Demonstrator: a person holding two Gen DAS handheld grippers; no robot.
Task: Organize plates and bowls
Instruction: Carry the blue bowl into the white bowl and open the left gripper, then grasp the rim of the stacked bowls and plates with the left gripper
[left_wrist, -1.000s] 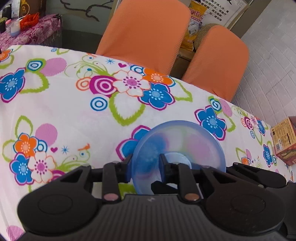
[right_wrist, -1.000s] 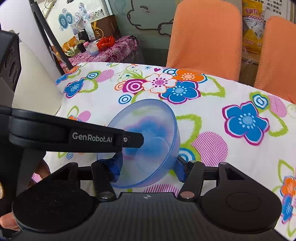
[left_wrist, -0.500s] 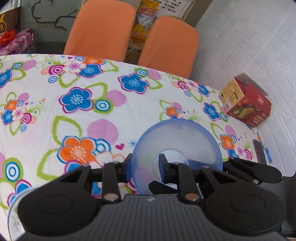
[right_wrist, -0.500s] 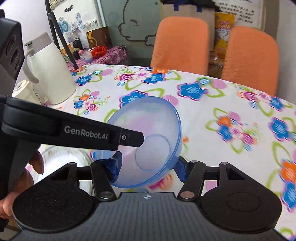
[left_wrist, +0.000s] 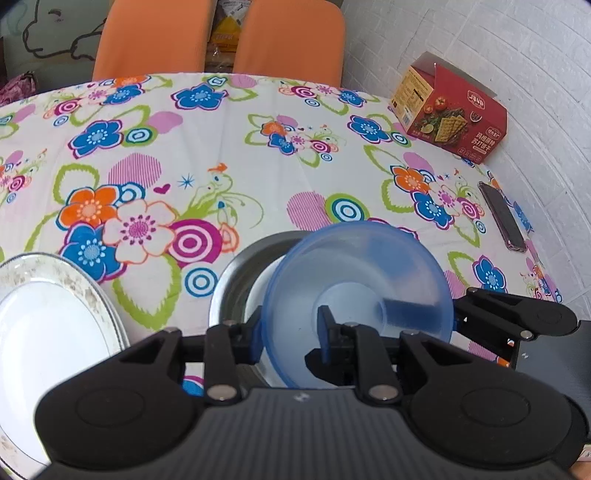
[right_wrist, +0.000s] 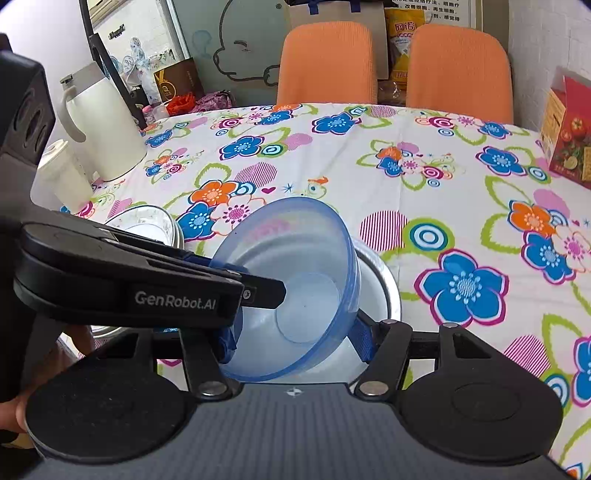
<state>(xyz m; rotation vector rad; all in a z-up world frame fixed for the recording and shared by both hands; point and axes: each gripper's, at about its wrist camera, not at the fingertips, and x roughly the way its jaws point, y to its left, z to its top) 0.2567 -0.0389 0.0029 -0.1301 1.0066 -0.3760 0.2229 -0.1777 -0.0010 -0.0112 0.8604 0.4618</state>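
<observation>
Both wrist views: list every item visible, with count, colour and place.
blue bowl: 1, translucent blue, held tilted over the metal bowl
metal bowl: 1, silver, on the tablecloth under the blue bowl
plate: 1, white with speckled rim, near left
glass dish: 1, clear, behind the left gripper; may be a stack
tablecloth: 1, white with bright flowers
cracker box: 1, red, far right by the wall
phone: 1, dark, right edge
kettle: 1, white, far left
chairs: 2, orange, behind the table
left gripper: fingers clamped on the blue bowl's rim
right gripper: fingers on either side of the blue bowl
hand: 1, bottom left
</observation>
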